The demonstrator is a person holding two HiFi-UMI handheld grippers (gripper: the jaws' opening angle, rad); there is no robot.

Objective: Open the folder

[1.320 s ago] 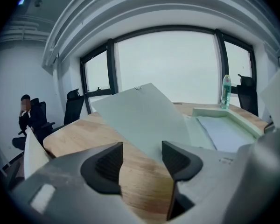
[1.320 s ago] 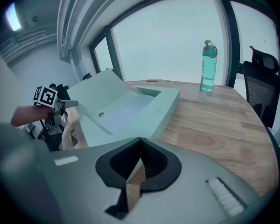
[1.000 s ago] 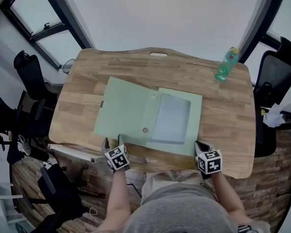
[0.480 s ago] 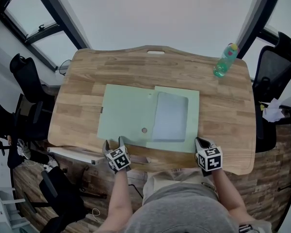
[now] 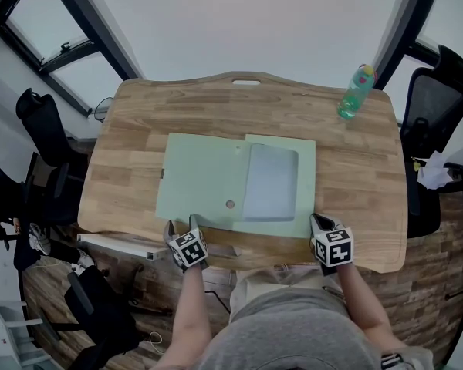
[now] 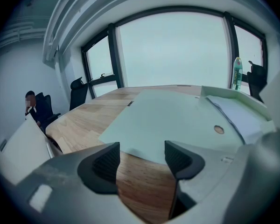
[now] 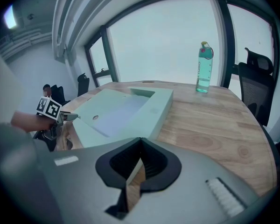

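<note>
The pale green folder (image 5: 204, 177) lies open on the wooden table (image 5: 355, 176). Its cover is spread flat to the left and its tray side, holding a grey sheet (image 5: 272, 183), is on the right. My left gripper (image 5: 179, 227) is open at the cover's near left corner, and in its own view the cover (image 6: 177, 118) lies just beyond the jaws (image 6: 140, 155) with only wood between them. My right gripper (image 5: 317, 223) sits at the folder's near right corner. There the jaws (image 7: 139, 158) are shut with a pale sliver of the folder (image 7: 126, 107) pinched between them.
A green water bottle (image 5: 354, 91) stands at the table's far right corner, also seen as a bottle (image 7: 203, 68) in the right gripper view. Black office chairs (image 5: 42, 122) stand to the left and right of the table. A person sits far left (image 6: 31, 107).
The folder's cover has settled flat on the table to the left. Both grippers stay at the near edge, almost unmoved.
</note>
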